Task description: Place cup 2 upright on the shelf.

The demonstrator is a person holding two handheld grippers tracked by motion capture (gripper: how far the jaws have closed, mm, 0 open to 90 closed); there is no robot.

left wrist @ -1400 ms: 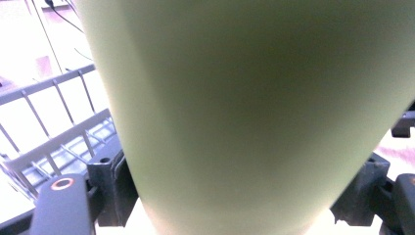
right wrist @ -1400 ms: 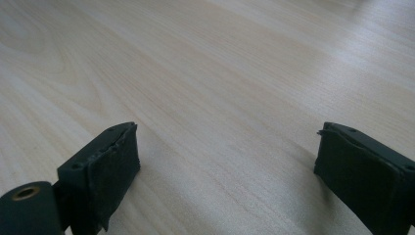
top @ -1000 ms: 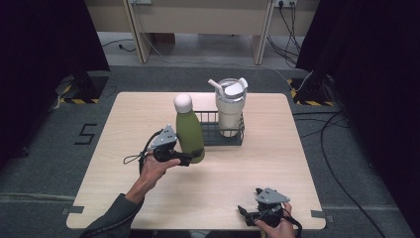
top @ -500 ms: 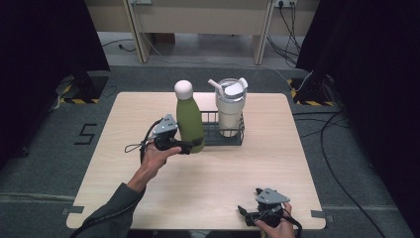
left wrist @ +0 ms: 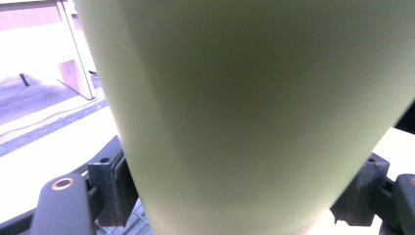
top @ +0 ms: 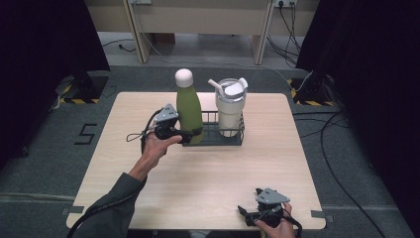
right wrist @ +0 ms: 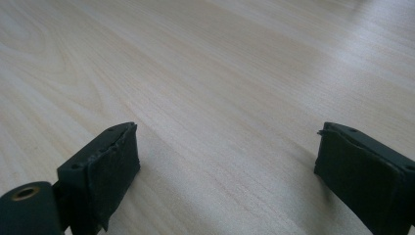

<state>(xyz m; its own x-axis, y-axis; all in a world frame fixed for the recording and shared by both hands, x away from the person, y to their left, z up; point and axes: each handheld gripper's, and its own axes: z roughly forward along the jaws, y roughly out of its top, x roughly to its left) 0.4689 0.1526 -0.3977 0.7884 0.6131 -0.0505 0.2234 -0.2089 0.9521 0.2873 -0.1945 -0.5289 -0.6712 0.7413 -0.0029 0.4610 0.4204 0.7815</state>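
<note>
Left of centre in the high view, the left claw point(top: 190, 135) is clamped on the lower body of the green bottle point(top: 188, 110), a hand point(top: 157, 147) wrapped around the claw's body and a dark sleeve point(top: 106, 208) running down to the bottom edge of the frame. The bottle stands upright with its white cap point(top: 183, 77) at the top, at the left end of the black wire rack point(top: 218, 134); whether its base rests in the rack or hangs just above it I cannot tell. In the left gripper view the green bottle point(left wrist: 254, 112) looms large across the middle, with a black jaw pressed against each side of it near the bottom corners.

Just right of the bottle in the high view, a white tumbler point(top: 231, 106) with a lid and a straw stands in the right part of the rack, close beside the bottle.

Toward the lower right of the high view, the right claw point(top: 243, 214) lies low on the pale wooden bench point(top: 208, 173), near its front edge and well apart from the rack. In the right gripper view the right claw point(right wrist: 225, 169) stands wide, nothing between its jaws but bare bench point(right wrist: 220, 73).
</note>
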